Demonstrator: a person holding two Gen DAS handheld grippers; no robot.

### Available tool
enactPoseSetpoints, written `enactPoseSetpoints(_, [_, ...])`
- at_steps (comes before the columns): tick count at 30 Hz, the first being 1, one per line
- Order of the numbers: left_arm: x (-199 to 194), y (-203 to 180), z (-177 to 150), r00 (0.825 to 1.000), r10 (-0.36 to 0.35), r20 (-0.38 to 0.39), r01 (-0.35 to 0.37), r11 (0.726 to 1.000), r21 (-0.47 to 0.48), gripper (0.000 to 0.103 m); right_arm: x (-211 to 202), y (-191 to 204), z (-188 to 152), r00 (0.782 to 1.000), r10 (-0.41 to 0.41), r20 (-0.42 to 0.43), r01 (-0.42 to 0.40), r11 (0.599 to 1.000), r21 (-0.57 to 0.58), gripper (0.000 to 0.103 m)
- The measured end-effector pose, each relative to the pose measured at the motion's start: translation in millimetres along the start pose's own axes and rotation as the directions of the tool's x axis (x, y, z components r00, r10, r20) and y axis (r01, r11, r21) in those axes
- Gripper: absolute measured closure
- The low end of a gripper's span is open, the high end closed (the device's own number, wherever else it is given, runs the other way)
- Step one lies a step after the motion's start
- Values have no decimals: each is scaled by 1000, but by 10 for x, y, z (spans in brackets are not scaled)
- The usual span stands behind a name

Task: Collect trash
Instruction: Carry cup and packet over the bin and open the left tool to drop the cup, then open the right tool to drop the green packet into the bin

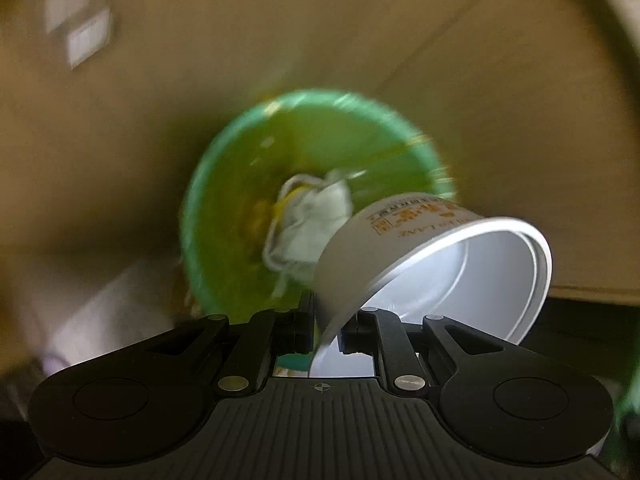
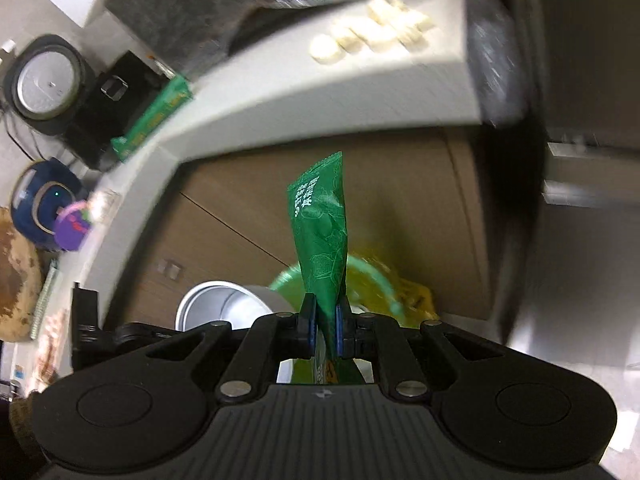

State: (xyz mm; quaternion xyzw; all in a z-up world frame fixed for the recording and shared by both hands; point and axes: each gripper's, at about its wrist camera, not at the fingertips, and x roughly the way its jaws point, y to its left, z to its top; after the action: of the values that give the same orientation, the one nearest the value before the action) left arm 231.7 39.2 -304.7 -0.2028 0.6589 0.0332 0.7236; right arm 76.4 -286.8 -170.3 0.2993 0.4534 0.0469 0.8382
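Observation:
My left gripper (image 1: 326, 330) is shut on the rim of a white paper cup (image 1: 432, 256), which tilts with its open mouth toward the camera. Just beyond it is a round green trash bin (image 1: 316, 152) with crumpled white tissue (image 1: 308, 224) inside. My right gripper (image 2: 325, 330) is shut on a green snack wrapper (image 2: 322, 232) that stands upright between the jaws. Below it in the right wrist view are the same cup (image 2: 224, 306) and the green bin (image 2: 372, 280) with a yellow liner.
Wooden cabinet doors (image 1: 460, 80) stand behind the bin. A white countertop (image 2: 320, 88) above holds a green box (image 2: 154, 118), black appliances (image 2: 48, 84), a blue pot (image 2: 44, 204) and pale round pieces (image 2: 372, 32). Both views are blurred.

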Motion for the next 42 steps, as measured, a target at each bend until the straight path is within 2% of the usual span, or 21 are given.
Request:
enactPoseSetpoints(3, [539,156,3,999,17,-42,-19,998,-54,88,197,-93,-148,999,-40,-36,39,999,-12,94])
enactPoseSetpoints(6, [1000,256,32,998,-3,-58,-4,994,-109,88,364,-167,-301,993,-83,-81,80,996,-31,94])
enactPoseSetpoints(7, [1117,279,51,999,-10,-51,3,992,-124,83,420,-199,-343,990,-96,-103,93,995,-32,94])
enactPoseSetpoints(9, [1283,272,94,999,10,-31,-13,994,-110,76,517,-257,-412,983,-113,-142,110,993,-33,94])
enactPoseSetpoints(11, [1392,231,110,998,57,-8,-58,997,-52,72,625,-328,-477,974,-130,-183,126,991,-36,94])
enactPoseSetpoints(14, [1435,213,119,995,98,7,-98,995,20,70,810,-358,-517,962,-152,-225,145,988,-44,94])
enactPoseSetpoints(17, [1409,257,133,998,62,-1,-62,996,59,72,955,-254,-477,960,-139,-241,128,990,-62,94])
enactPoseSetpoints(26, [1241,185,216,996,61,63,-72,981,182,72,1385,180,-270,958,-105,-265,64,985,-160,94])
enactPoseSetpoints(31, [1193,151,233,996,38,78,-56,969,239,72,1555,264,-222,949,-78,-305,37,990,-139,94])
enactPoseSetpoints(33, [1139,199,224,997,6,73,-22,974,227,72,1634,239,-221,935,-33,-354,8,997,-71,94])
enactPoseSetpoints(36, [943,339,177,995,-59,85,43,983,176,72,1851,143,-228,889,85,-450,-40,993,108,94])
enactPoseSetpoints(40, [663,566,46,988,-122,97,111,988,108,72,2168,95,-281,825,198,-529,-36,953,300,94])
enactPoseSetpoints(42, [560,655,-1,986,-139,95,132,988,84,72,2329,108,-318,801,236,-551,-19,929,370,94])
